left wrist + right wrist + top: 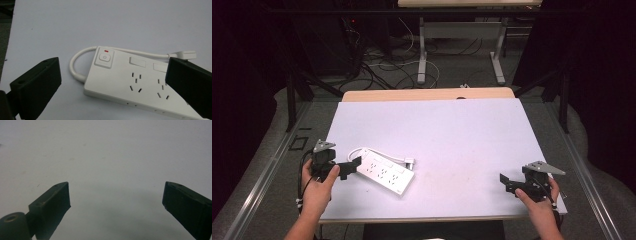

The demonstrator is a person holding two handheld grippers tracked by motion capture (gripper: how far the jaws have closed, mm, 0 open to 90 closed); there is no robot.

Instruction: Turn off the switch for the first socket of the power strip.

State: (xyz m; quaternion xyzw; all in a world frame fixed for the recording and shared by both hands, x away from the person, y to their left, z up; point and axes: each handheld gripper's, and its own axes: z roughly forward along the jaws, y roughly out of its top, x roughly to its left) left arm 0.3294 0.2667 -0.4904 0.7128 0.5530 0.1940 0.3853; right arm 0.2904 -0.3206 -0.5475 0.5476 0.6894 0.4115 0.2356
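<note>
Currently the left gripper (353,166) stands with its jaws wide apart and clamps nothing; the switch end of the white power strip (384,171) lies just ahead of them, with a sliver of gap between jaw and strip in the high view. Its short cord (75,62) loops beside the strip on the white surface (452,135). That hand reaches level along the near left edge. Well apart at the near right, the right gripper (507,181) also gapes wide over bare surface, holding nothing.
</note>
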